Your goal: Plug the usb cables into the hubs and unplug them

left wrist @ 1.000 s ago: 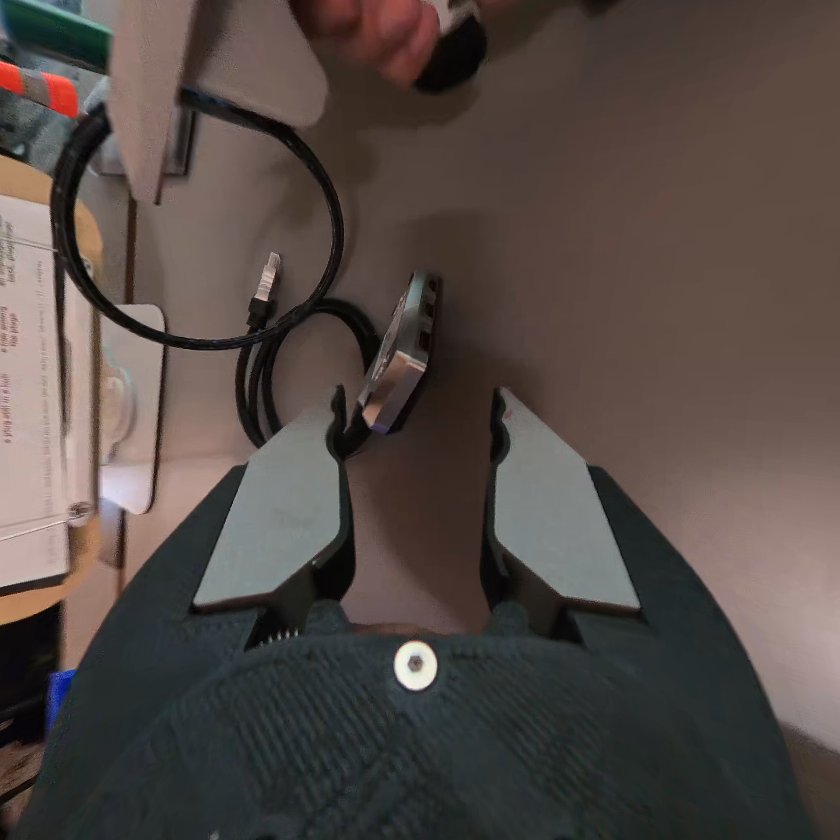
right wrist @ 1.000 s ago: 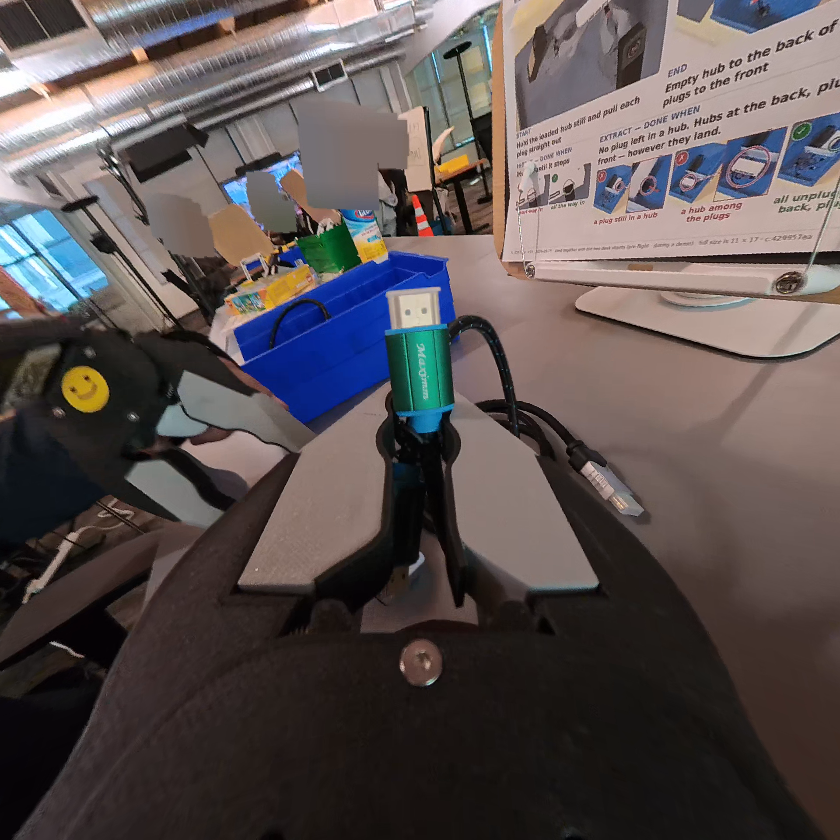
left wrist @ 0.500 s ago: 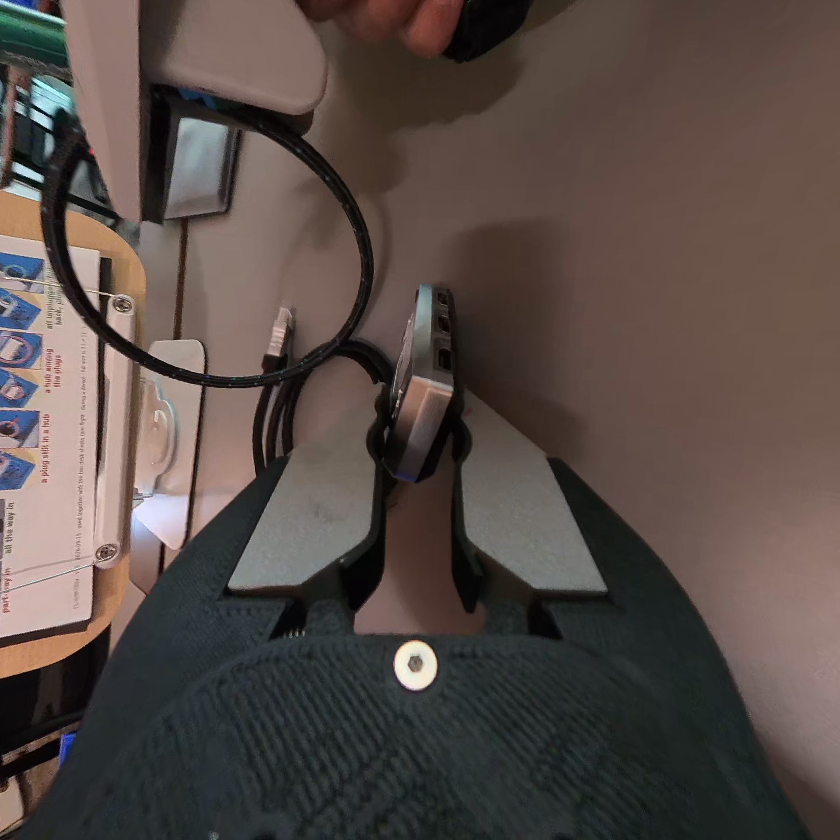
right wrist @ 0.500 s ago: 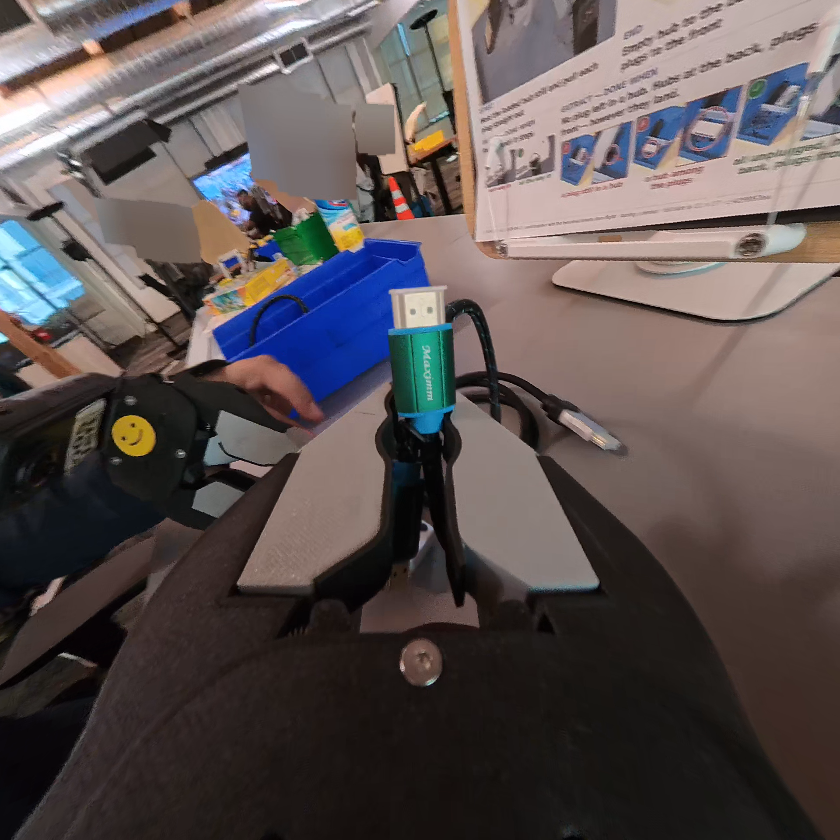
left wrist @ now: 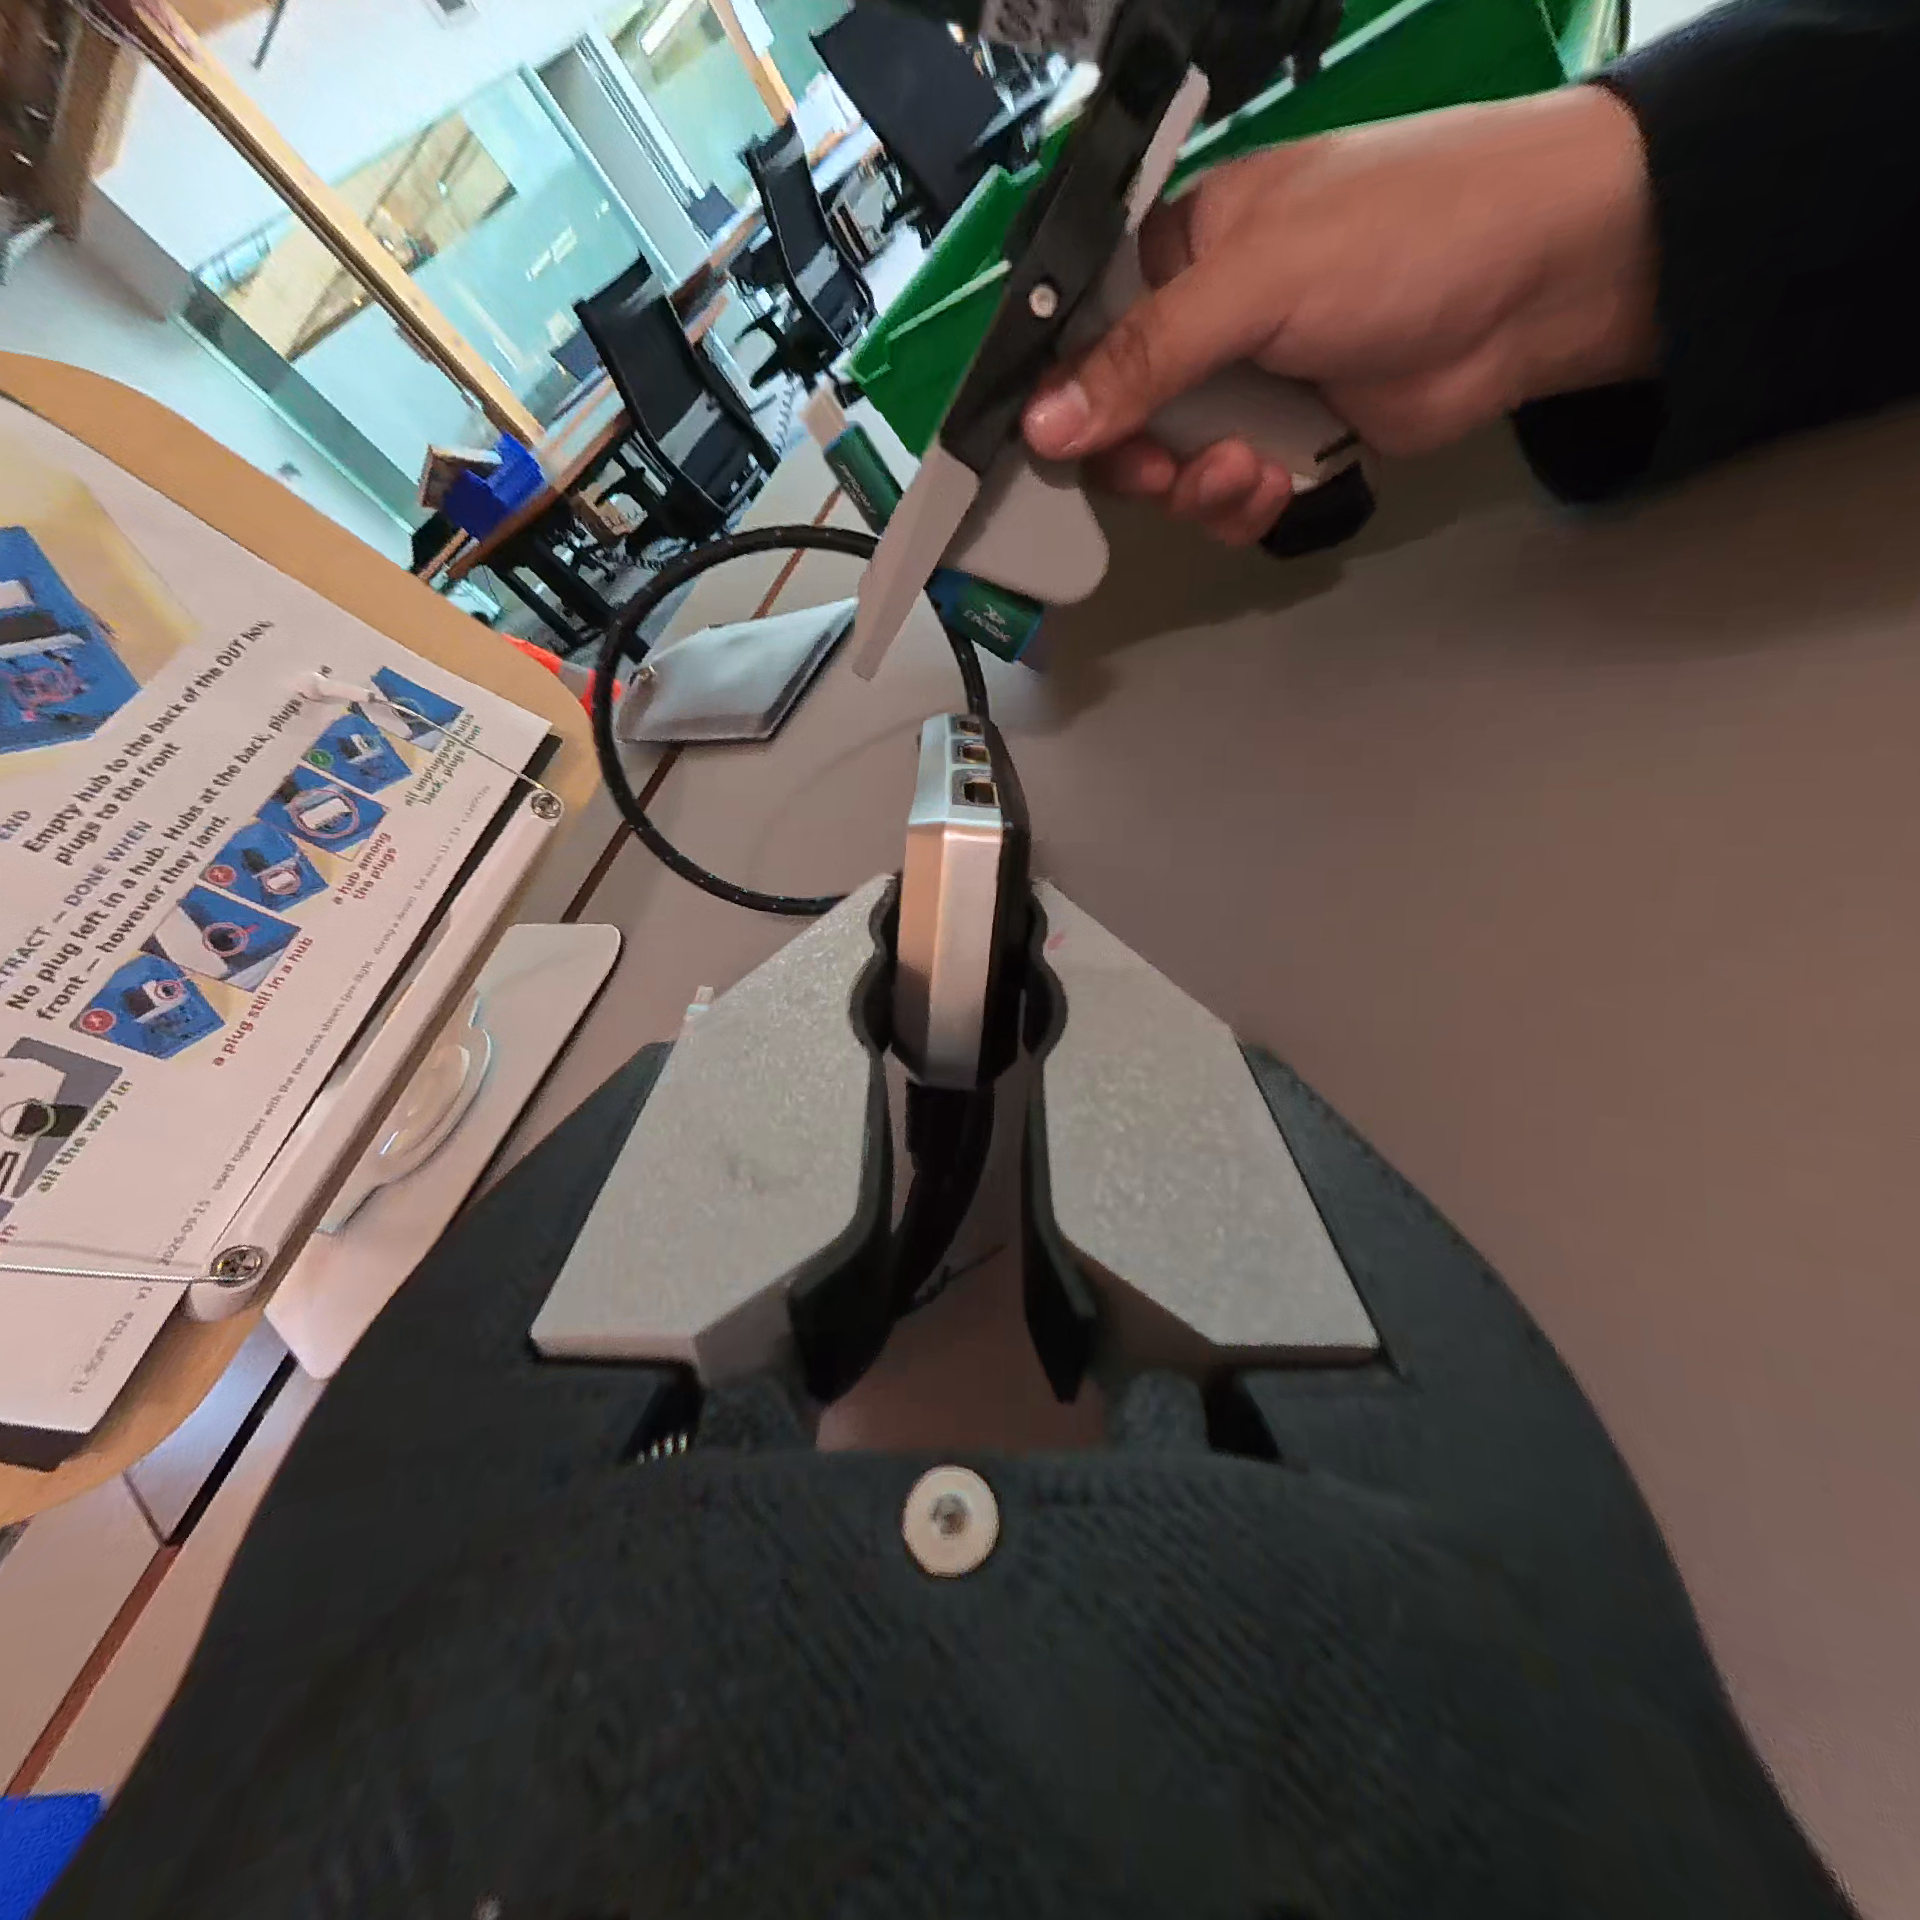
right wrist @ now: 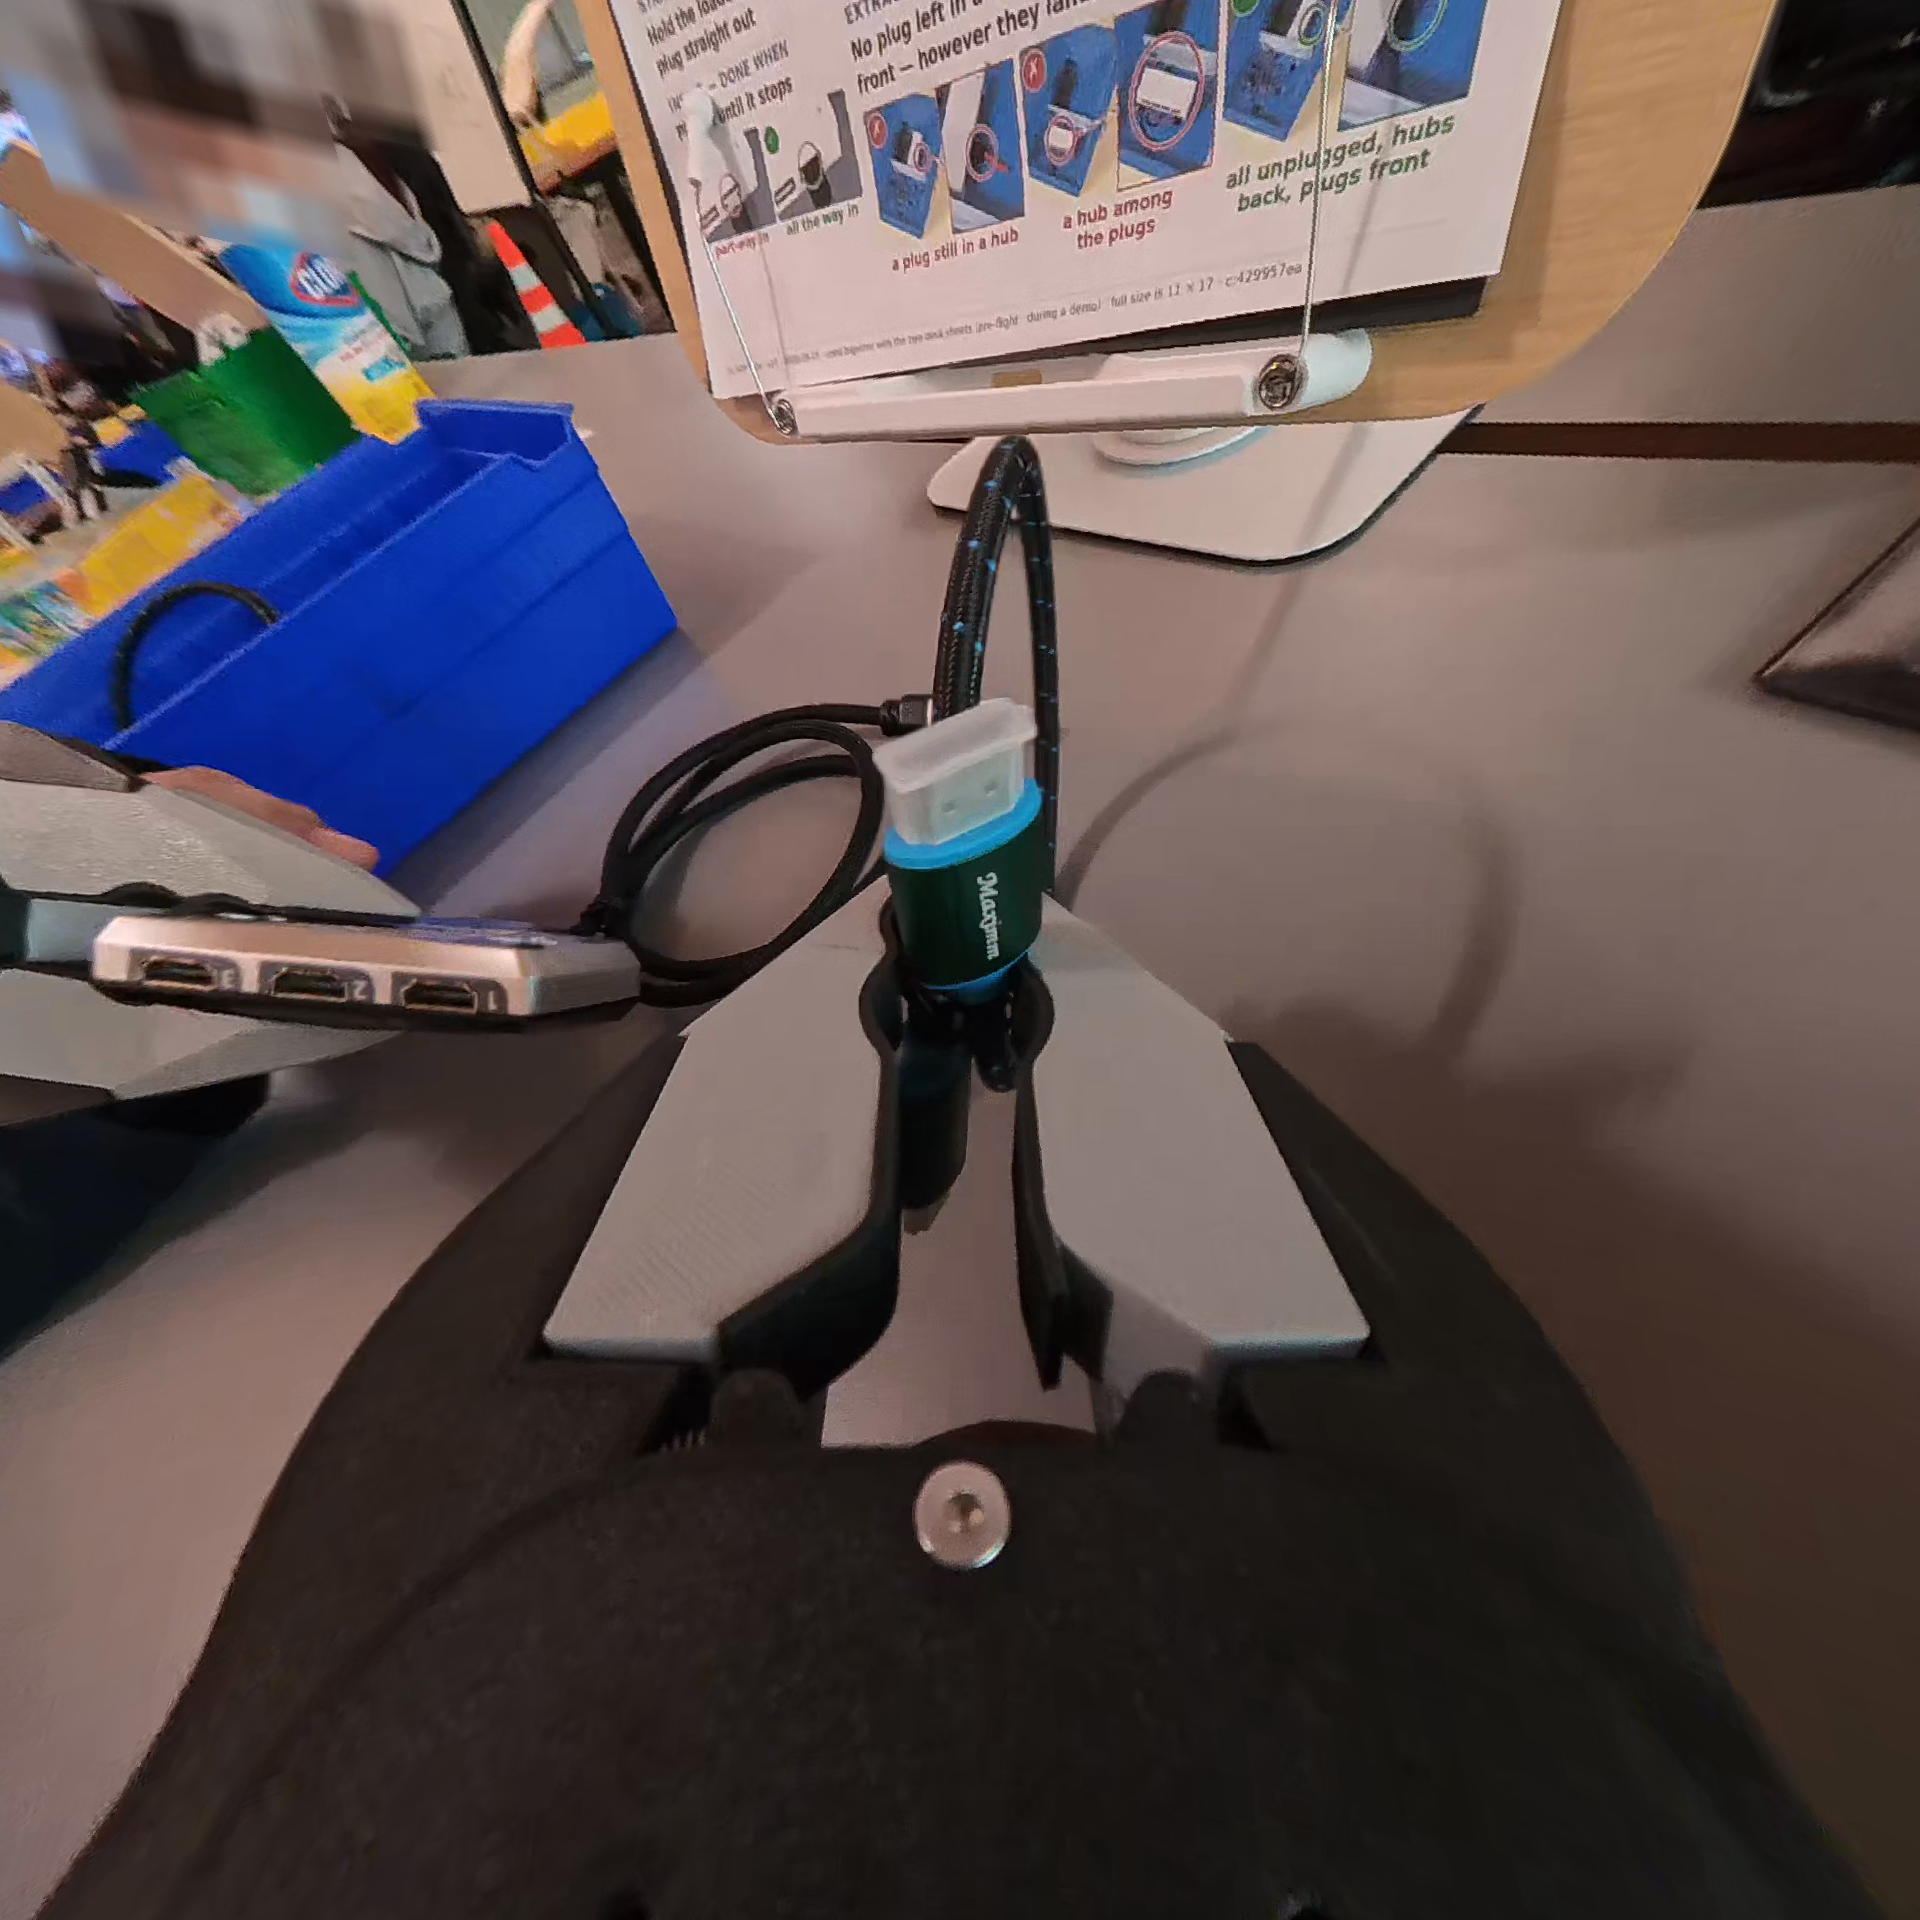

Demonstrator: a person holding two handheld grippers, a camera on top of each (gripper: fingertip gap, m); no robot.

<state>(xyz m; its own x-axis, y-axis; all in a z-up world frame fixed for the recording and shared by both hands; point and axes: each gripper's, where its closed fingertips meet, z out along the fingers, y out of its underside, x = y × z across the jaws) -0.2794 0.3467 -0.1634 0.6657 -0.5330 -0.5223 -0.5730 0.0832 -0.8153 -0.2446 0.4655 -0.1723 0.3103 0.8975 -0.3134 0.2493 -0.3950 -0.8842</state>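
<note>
Gripping stuff on both sides here: the left gripper has its jaws clenched on the end of a slim silver hub, held on edge so the row of ports faces away from the camera, with the hub's own black cable trailing off the other end. The right gripper has its jaws clamped around the green plug right at the blue collar, plug pointing forward with a clear plastic cap on the tip, and its braided black cable arcing up and back behind it. In the right wrist view the hub sits off to the left of the plug, ports side-on, a clear gap between the two, both lifted off the grey desk. Farther out there's a blue bin on the left, an instruction sheet on a stand straight ahead, and in the left wrist view the person's hand wrapped round the right gripper's handle. If these two get brought together, I'd say the thing to watch is alignment: keep the hub dead level and the plug square to a port, since that stiff braided loop looks like it could twist the plug in the grip.
</note>
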